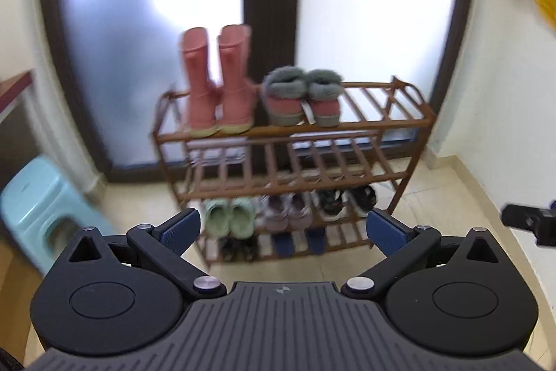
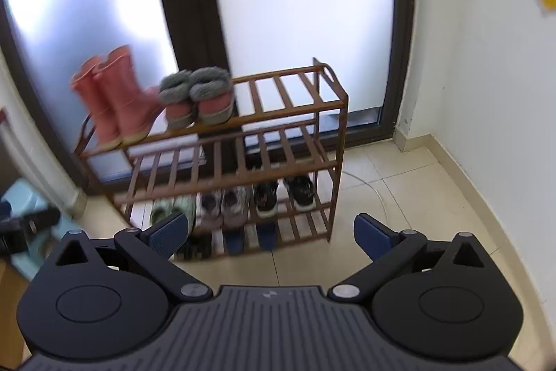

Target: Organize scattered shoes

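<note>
A: Shoes sitting where rn?
B: All on the wooden rack [image 1: 347, 122] — pink boots [image 1: 217, 82] & fur-cuffed pair [image 1: 300, 100] up top, others lower. Floor's showing none.
A: Grippers?
B: Left gripper [image 1: 283, 227] & right gripper [image 2: 271, 233], fingers wide, holding nothing. Prob. checking alignment; top right's open. Minding the blue stool [image 1: 38, 200].

Left gripper [image 1: 283, 228] and right gripper [image 2: 271, 232] are both spread wide, holding nothing, side by side.

Shoes [image 1: 301, 101] paired on rack [image 1: 382, 122]
</note>
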Motion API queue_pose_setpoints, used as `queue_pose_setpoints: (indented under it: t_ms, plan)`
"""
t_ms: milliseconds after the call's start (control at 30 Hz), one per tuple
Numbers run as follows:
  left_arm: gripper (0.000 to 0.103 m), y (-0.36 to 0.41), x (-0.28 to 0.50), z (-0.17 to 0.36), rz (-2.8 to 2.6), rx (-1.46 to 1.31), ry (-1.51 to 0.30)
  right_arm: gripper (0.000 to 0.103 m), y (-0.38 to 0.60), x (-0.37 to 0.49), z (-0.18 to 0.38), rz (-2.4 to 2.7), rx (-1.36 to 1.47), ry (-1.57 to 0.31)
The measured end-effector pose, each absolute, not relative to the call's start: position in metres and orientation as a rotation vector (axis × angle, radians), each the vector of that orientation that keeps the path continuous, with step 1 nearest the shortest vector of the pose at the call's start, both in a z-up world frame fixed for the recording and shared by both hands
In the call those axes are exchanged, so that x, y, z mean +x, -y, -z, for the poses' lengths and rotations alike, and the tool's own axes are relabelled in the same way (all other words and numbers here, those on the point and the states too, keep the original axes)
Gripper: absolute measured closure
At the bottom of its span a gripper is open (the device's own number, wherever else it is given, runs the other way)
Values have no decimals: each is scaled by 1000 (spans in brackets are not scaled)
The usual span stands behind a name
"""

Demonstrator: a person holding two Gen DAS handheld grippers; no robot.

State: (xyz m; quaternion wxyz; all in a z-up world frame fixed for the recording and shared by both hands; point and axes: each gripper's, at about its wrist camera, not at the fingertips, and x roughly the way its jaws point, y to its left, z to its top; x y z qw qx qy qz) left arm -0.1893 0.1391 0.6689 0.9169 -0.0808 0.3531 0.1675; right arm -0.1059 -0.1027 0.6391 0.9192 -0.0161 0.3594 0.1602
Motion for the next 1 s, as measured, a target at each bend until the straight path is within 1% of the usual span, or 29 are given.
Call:
queue_pose_setpoints:
  t_ms: [67, 167, 300, 400, 467, 667, 1000]
  plan:
    - [0, -135, -209, -678, -378, -208, -726, 1, 110, -120, -650, -354, -61, -741]
    - [0, -125, -237, -677, -422, -233, -717, 1, 114, -135, -657, -394, -108, -765]
    - [0, -108, -265, -666, -448, -268, -776, 1, 121, -154, -645, -444, -174, -819]
    - [0, -94, -276, -656, -453, -276, -807, 1, 128, -162, -638, -459, -172, -852]
    - [0, -86, -280, -653, -452, -280, -812, 1, 132, -166, -633, -469, -173, -871]
    - [0, -62, -279, -655, -425, -254, -785, 1, 138, -172, -633, -501, -214, -839]
    - [0, -57, -262, -669, -430, -197, -726, 1, 139, -164, -640, -521, -208, -785]
